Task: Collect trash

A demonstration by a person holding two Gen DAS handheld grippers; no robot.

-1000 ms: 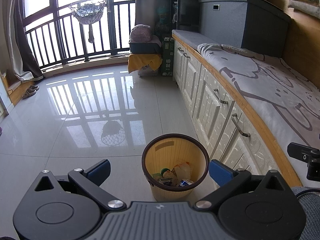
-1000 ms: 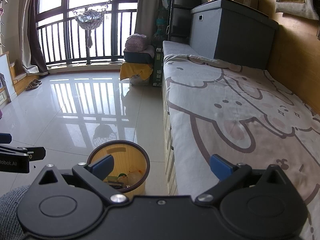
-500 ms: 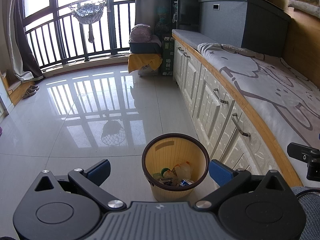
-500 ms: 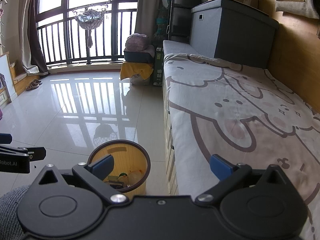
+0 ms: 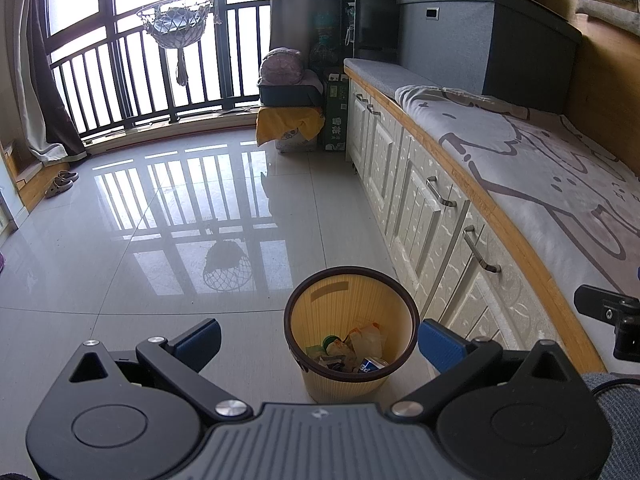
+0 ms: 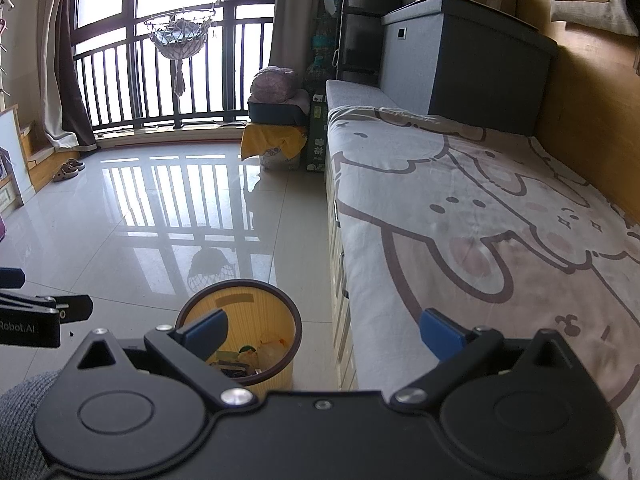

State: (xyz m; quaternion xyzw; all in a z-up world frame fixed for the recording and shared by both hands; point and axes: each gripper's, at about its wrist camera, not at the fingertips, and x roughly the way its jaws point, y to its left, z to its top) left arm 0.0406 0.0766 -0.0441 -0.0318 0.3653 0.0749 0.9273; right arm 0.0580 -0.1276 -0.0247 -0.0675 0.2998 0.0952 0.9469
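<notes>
The floor (image 5: 120, 248) is glossy tile, mirroring the railing. The bin (image 5: 352, 384) looks like ribbed matt yellow plastic with a dark smooth rim. A printed cloth sheet (image 6: 460, 216) covers the bed, edged in wood, above embossed white drawers (image 5: 424, 216) with metal handles.

A glossy tiled floor (image 5: 120, 240) fills the left and centre of both views, mirroring the window bars. At the upper left, a dark railing (image 5: 132, 84) runs before the bright window, with a netted basket (image 5: 176, 24) hanging above it and a curtain (image 5: 36, 80) at the far left edge. Slippers (image 5: 60, 182) sit at the left edge near the curtain's foot. Along the right runs a row of white cabinets (image 5: 420, 208) topped by a cartoon-print blanket (image 6: 460, 220). A grey storage box (image 5: 480, 32) stands at the upper right. A yellow cloth (image 5: 288, 120) drapes over a box at top centre, under a dark tray.
</notes>
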